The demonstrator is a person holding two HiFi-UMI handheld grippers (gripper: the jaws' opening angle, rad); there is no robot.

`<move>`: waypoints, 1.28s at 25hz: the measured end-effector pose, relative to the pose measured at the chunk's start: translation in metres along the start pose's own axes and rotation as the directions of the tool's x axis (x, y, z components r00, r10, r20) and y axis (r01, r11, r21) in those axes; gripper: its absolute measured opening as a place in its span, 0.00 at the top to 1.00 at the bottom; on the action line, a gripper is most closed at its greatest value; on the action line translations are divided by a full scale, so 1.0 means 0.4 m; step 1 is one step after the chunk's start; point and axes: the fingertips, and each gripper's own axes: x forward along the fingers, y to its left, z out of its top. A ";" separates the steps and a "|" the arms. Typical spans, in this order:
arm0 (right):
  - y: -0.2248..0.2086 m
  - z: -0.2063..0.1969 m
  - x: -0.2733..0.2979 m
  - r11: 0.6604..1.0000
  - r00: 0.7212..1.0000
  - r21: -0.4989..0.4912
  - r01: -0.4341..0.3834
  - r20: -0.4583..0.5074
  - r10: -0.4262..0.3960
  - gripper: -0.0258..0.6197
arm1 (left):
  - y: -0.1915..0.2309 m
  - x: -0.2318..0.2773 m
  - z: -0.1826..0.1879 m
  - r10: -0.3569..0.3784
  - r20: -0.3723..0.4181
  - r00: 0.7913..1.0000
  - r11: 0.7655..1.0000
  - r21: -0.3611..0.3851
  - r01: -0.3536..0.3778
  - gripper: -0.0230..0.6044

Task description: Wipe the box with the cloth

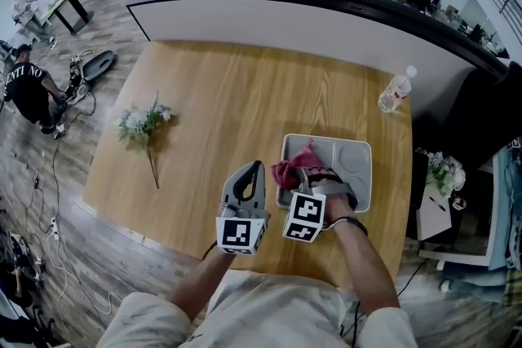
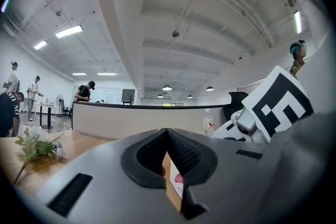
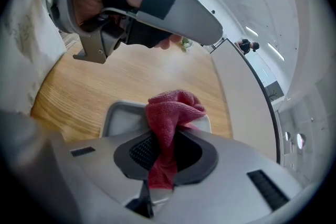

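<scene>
Item 1: my right gripper (image 3: 163,152), jaws clenched on red microfibre cloth (image 3: 172,107). Bunched fold stuck out past tips, probably to serve as wiping pad. Cloth hung over near-left corner of grey compartment box (image 1: 352,161), at near right of wooden table (image 1: 220,94).
Item 2: my left gripper (image 2: 167,132), jaws pressed together, empty, held just left of box, probably to stay clear of wiping.
Writing: square markers on cubes only; water bottle (image 1: 395,91) label unreadable.
</scene>
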 end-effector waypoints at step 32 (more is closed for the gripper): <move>0.160 0.005 -0.111 0.993 0.997 -0.084 -0.078 0.006 0.079 0.85 | -0.034 -0.015 -0.025 -0.053 -0.033 0.998 0.998 0.032 0.054 0.94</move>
